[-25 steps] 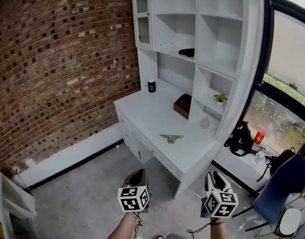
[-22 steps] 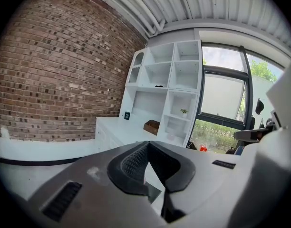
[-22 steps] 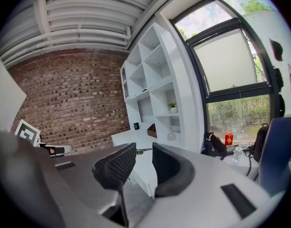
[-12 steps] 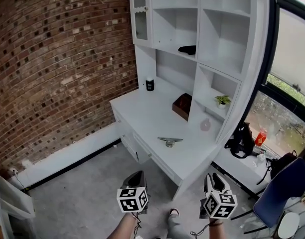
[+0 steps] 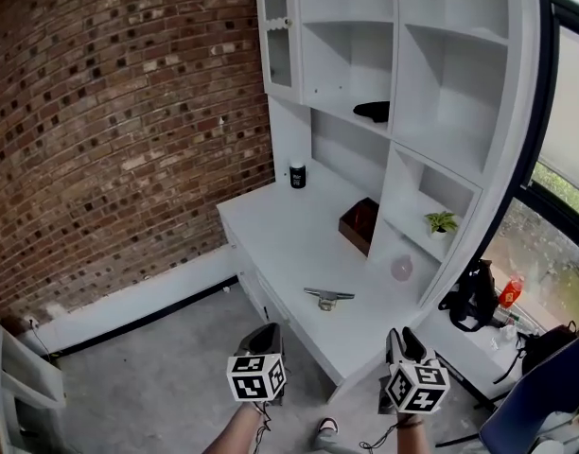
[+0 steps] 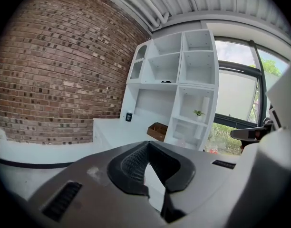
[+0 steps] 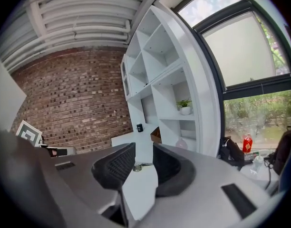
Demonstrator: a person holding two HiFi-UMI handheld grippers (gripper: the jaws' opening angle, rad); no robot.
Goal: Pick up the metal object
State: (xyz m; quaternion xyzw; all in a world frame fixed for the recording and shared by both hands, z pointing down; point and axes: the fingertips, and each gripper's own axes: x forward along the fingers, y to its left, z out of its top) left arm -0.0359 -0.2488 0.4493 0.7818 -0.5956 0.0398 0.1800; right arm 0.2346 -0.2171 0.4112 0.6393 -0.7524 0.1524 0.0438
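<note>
Metal object: a small metal piece (image 5: 328, 297) lies flat on the white desk (image 5: 271, 239), near the front edge and towards the right end, with bare desk all round it.
Left gripper: the left gripper (image 5: 262, 333) hangs low over the floor, near the person and well short of the desk. In its own view the tips (image 6: 148, 145) meet at the far end with nothing between them.
Right gripper: the right gripper (image 5: 404, 337) is also low and near, off the desk's right corner. Its jaws stand a little apart and empty, and the metal piece (image 7: 134, 167) shows far off through the gap.
Stage: my guess is the approach, as neither gripper is near the piece.
Risk, low grip: the piece looks thin and sits close to the desk. Jaws coming in level may skate over it or push it along instead of closing round it.
Risk, desk edge: a nudge towards the near side could send it off the front edge onto the floor.
Risk, jaw width: the right jaws look barely wide enough. Unless they are opened more, they may land on top of the piece.
Risk, wrong gripper: the left one would have to open before it could take anything.
Risk, neighbours: the brown box (image 5: 359, 223) and the shelf upright (image 5: 389, 206) stand beyond the piece. An overlong reach could knock into them.
</note>
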